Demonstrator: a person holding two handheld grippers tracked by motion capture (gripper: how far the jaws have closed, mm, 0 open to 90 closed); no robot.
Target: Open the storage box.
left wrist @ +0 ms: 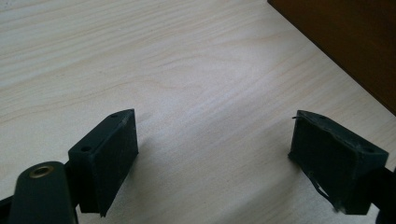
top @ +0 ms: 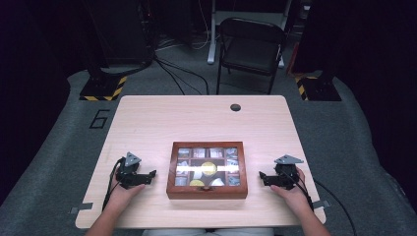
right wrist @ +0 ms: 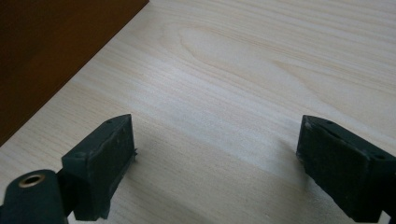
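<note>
A brown wooden box (top: 206, 191) with a glass lid sits near the table's front middle; under the glass are compartments with small packets and yellow round pieces. My left gripper (top: 151, 175) rests on the table left of the box, jaws wide apart over bare wood, open (left wrist: 212, 154). The box's dark side wall (left wrist: 355, 42) shows at the upper right of the left gripper view. My right gripper (top: 262, 177) rests to the right of the box, open (right wrist: 217, 163), nothing between its jaws. In the right gripper view the box wall (right wrist: 51, 51) is at the upper left.
The light wooden table (top: 196, 118) has a round cable hole (top: 235, 107) at its far edge. A black folding chair (top: 251, 46) stands beyond the table. Cables trail from both grippers off the front edge.
</note>
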